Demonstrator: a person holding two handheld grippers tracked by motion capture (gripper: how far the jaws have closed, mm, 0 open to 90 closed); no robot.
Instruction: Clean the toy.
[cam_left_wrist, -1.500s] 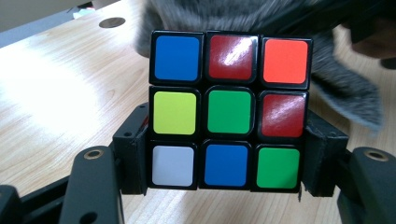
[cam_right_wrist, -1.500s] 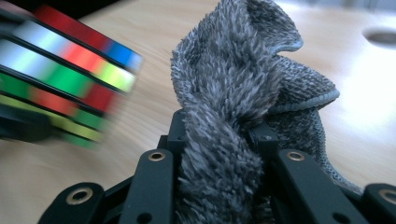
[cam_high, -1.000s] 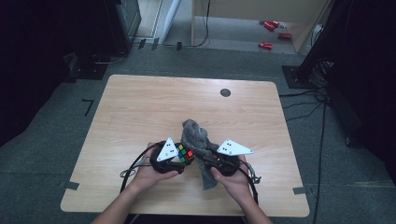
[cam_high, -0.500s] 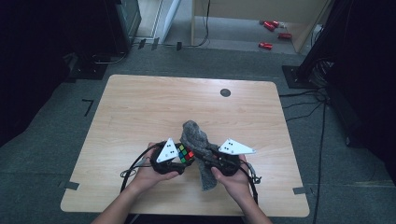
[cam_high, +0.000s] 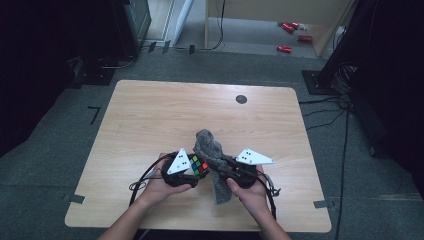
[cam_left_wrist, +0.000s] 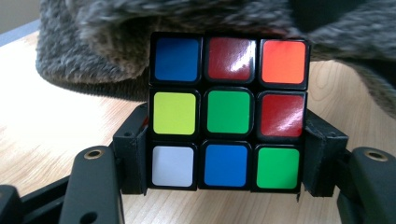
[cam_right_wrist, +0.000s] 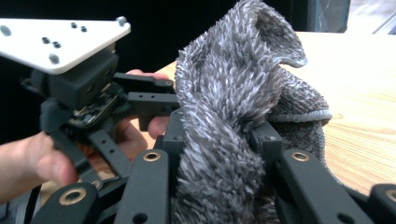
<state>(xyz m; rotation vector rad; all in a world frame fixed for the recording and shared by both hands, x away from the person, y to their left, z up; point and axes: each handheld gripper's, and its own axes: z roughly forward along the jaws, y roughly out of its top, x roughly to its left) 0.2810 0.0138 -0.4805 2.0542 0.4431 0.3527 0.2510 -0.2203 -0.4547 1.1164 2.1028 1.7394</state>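
A scrambled puzzle cube (cam_left_wrist: 228, 112) with coloured stickers sits between the jaws of my left gripper (cam_left_wrist: 224, 161), which is shut on its two sides; from above the cube (cam_high: 198, 165) shows near the table's front edge. A grey fuzzy cloth (cam_right_wrist: 233, 116) is bunched between the jaws of my right gripper (cam_right_wrist: 219, 154), which is shut on it. The cloth (cam_high: 209, 145) stands up against the far side of the cube and hangs down towards the front edge by the right gripper (cam_high: 227, 170). The left gripper (cam_high: 192, 172) lies just left of it.
The wooden table (cam_high: 150, 120) has a small dark round grommet (cam_high: 241, 99) near its back edge. Cables trail from both grippers over the front edge. Dark equipment stands on the floor around the table, and red items (cam_high: 292, 30) lie on the floor far behind.
The cloth's top has shifted slightly against the cube. Both hands stay almost where they were.
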